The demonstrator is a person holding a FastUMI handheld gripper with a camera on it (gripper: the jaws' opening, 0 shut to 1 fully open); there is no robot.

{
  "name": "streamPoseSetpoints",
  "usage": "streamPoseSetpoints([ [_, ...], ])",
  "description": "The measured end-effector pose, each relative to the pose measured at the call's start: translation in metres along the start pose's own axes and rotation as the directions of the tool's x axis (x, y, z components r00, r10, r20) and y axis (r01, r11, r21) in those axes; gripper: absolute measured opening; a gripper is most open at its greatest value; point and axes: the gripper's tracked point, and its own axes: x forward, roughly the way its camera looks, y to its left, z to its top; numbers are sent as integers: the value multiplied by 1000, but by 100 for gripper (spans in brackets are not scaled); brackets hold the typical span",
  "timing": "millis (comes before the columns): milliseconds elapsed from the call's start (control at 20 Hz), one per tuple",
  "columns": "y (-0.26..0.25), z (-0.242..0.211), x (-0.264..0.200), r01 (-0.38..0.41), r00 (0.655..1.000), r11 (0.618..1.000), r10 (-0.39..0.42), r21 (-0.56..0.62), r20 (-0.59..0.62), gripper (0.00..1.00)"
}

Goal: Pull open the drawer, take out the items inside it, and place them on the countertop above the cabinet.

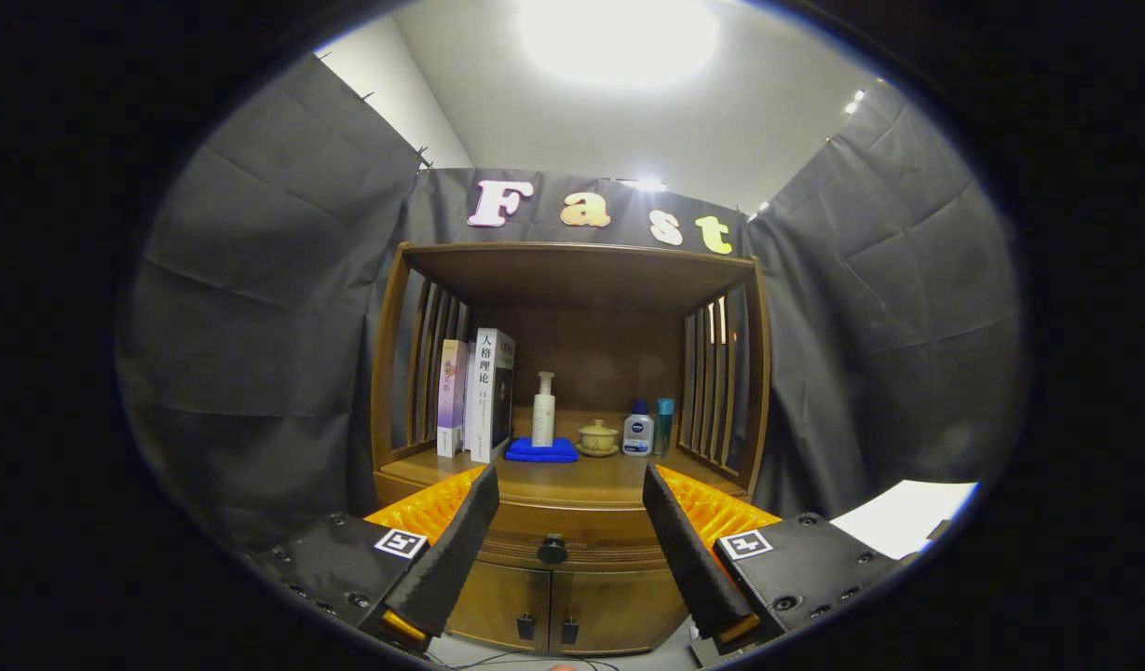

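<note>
While its two black-padded fingers stand wide apart and hold nothing, the claw hangs before a brown wooden cabinet. Between the fingertips, just beyond them, sits the closed drawer's round dark knob. Above it, the wooden bench carries upright books, a white pump bottle on a folded blue cloth, and a small lidded cup. Dark cloth walls surround.

A ceiling lamp at the top of the frame burns out to pure white glare. The cabinet at centre is evenly lit and sharp, its upper recess in soft shadow. Fisheye bending curves the curtains at both sides. The tool at the bottom, fingers spread wide, looks slightly soft.
</note>
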Motion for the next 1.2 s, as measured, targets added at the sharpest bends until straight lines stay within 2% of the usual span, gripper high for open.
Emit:
streamPoseSetpoints([
  [250, -6, -14, 12, 30, 999, 1000, -30, 2, -30, 98],
  [500, -8, -48, 47, 65, 993, 998, -66, -13, -94, 98],
  [650, 1, -70, 71, 62, 989, 997, -68, -47, -132, 98],
  [950, 17, -123, 105, 64, 975, 998, -57, 26, -216, 98],
  [1200, 23, -166, 122, 54, 957, 998, -43, 33, -286, 98],
])
